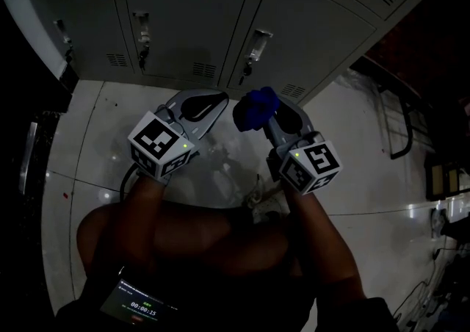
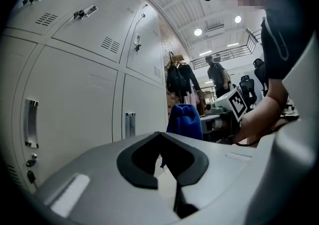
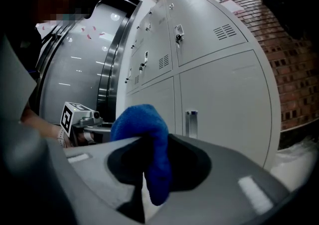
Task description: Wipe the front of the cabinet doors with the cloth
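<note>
Right gripper (image 3: 145, 171) nearest us, jaws clamped on cloth (image 3: 142, 124), not yet touching doors (image 1: 183, 15). Left gripper (image 2: 162, 158) jaws together, empty. We judge cloth soft, light, floppy; a pinch mid-bunch suits wiping.

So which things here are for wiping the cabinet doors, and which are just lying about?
For the job:
blue cloth
cabinet doors
right hand-held gripper, clamped on the cloth

Just about:
hanging jackets
brick wall
</note>
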`<state>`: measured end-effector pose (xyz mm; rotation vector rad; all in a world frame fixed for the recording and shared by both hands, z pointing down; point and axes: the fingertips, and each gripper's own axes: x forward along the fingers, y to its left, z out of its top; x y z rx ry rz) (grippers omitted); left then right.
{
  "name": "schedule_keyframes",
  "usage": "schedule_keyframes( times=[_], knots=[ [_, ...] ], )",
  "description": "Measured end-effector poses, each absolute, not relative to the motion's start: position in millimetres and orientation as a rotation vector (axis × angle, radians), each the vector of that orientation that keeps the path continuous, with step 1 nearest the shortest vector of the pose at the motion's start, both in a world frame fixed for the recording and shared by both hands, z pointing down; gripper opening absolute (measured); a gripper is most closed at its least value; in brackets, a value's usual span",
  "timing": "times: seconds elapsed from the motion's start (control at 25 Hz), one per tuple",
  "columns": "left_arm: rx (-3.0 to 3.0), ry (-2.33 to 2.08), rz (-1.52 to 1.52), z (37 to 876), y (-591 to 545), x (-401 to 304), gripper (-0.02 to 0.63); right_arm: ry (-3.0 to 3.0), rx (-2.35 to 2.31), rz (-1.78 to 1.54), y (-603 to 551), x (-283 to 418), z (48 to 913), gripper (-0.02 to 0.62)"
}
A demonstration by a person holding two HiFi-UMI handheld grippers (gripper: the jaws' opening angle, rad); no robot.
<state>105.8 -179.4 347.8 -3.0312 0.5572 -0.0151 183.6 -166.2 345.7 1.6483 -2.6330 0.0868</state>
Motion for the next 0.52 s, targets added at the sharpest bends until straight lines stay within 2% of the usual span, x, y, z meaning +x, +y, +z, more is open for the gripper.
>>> schedule_keyframes(
  times=[0.52],
  knots=[
    [-3.032,0.554,-0.017,351,-178,108,0.001,-2.617,1.572,0.085,-163,169,358,0.077]
  ],
)
